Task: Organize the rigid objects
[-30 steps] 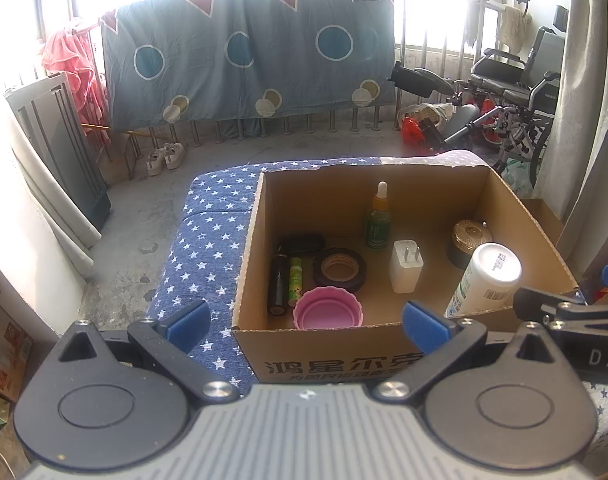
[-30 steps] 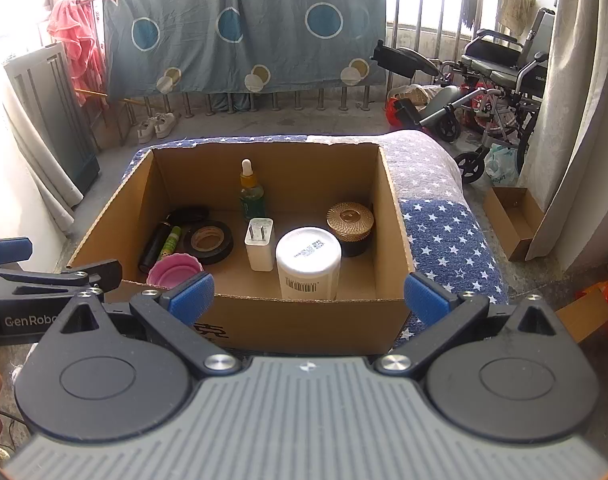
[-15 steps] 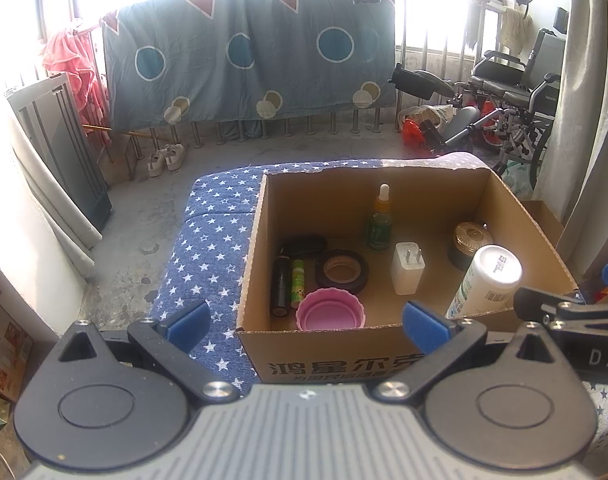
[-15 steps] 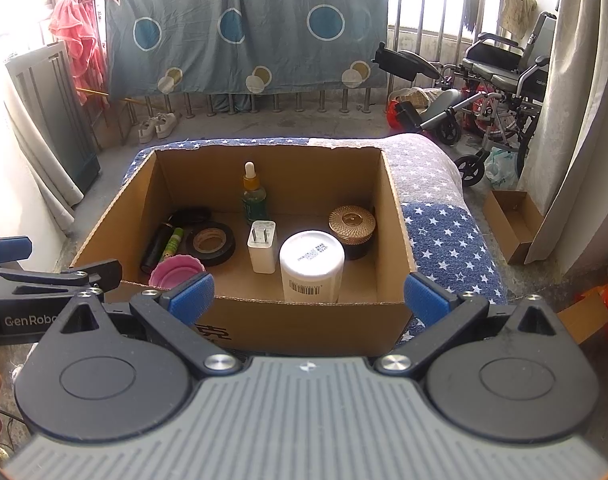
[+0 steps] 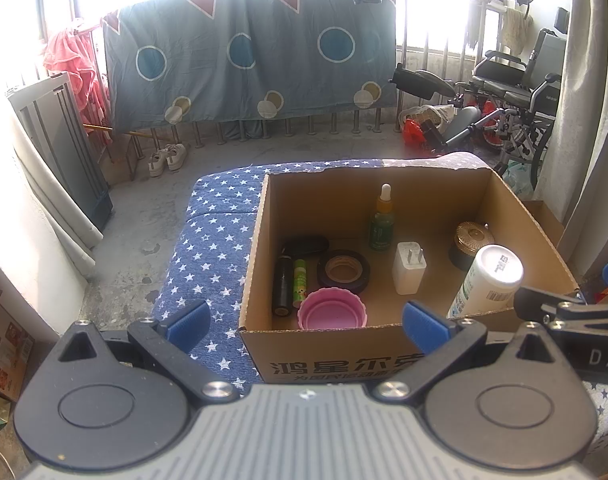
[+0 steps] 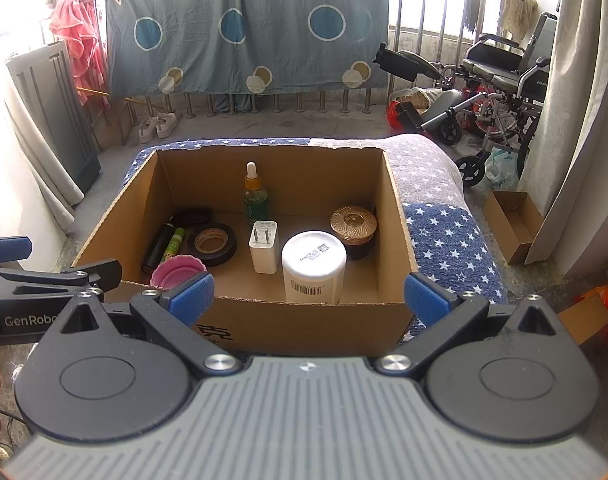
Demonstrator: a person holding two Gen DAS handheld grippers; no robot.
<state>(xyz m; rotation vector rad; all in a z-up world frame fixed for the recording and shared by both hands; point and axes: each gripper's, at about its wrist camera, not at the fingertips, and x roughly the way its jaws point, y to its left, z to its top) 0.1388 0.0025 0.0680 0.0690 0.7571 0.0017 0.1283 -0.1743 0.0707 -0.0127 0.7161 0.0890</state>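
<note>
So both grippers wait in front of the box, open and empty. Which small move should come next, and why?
Probably lower the right gripper toward the white bottle. Its jaws stand wide open and hold nothing, and the bottle stands upright just ahead of them, nearest the front wall of the box, taller than its neighbours. The left gripper faces the pink lid instead.

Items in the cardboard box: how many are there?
8. Left wall: black case, black tube, green tube. Front-left: pink lid. Middle: tape roll, dropper bottle, charger. Right: white bottle, hiding any others.
</note>
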